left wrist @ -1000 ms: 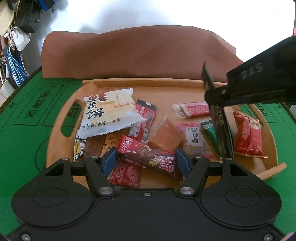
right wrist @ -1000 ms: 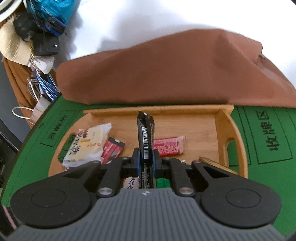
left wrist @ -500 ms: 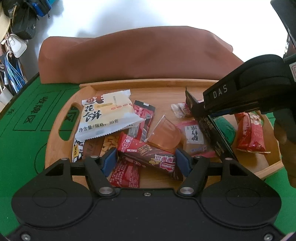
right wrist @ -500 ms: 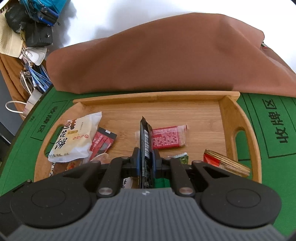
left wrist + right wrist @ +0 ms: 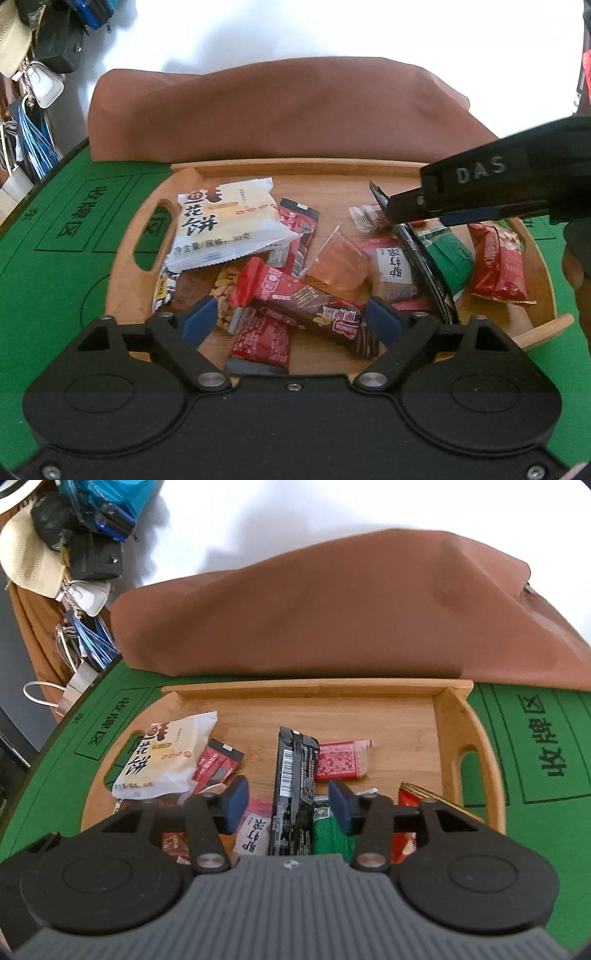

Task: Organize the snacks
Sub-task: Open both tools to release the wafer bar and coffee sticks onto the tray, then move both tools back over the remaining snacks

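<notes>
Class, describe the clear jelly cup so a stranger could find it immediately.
Start at the wooden tray on the green table. Near its middle, right of the big white pastry packet, lies the jelly cup, tipped over. Alone among flat wrappers, it is a translucent orange tub.

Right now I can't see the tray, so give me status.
Left gripper open over brown wafer bar. Right gripper open; black packet unclamped between its fingers in wooden tray. Green packet alongside.
</notes>
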`<action>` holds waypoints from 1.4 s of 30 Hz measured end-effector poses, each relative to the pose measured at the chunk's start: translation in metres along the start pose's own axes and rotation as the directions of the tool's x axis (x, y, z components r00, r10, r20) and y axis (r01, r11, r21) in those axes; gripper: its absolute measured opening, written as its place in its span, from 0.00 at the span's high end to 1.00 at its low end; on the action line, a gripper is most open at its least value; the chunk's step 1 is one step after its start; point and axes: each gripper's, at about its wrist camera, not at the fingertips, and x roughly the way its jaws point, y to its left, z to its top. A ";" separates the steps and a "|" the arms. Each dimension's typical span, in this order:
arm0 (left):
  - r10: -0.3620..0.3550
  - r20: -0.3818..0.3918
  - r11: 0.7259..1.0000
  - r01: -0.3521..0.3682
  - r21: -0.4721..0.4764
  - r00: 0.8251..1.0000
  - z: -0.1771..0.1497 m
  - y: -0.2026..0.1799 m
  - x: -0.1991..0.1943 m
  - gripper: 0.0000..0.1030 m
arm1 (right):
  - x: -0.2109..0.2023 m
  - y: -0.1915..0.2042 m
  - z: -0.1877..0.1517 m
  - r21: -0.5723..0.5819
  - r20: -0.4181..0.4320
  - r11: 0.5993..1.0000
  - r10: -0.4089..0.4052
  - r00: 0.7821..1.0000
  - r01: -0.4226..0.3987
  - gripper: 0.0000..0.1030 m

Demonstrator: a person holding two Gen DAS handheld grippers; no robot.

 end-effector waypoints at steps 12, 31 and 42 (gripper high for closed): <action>-0.001 0.049 0.999 -0.001 0.033 0.999 -0.021 0.001 -0.049 0.01 | -0.054 -0.003 -0.032 -0.065 0.039 0.996 0.057 0.998 -0.054 0.20; -0.096 0.029 0.995 0.096 0.021 0.995 -0.080 0.003 -0.094 0.00 | -0.122 0.010 -0.133 -0.278 0.020 0.955 0.113 0.993 -0.103 0.05; -0.104 -0.024 0.994 0.104 0.026 0.994 -0.088 -0.005 -0.086 0.00 | -0.118 0.014 -0.172 -0.356 -0.079 0.920 0.148 0.986 -0.167 0.00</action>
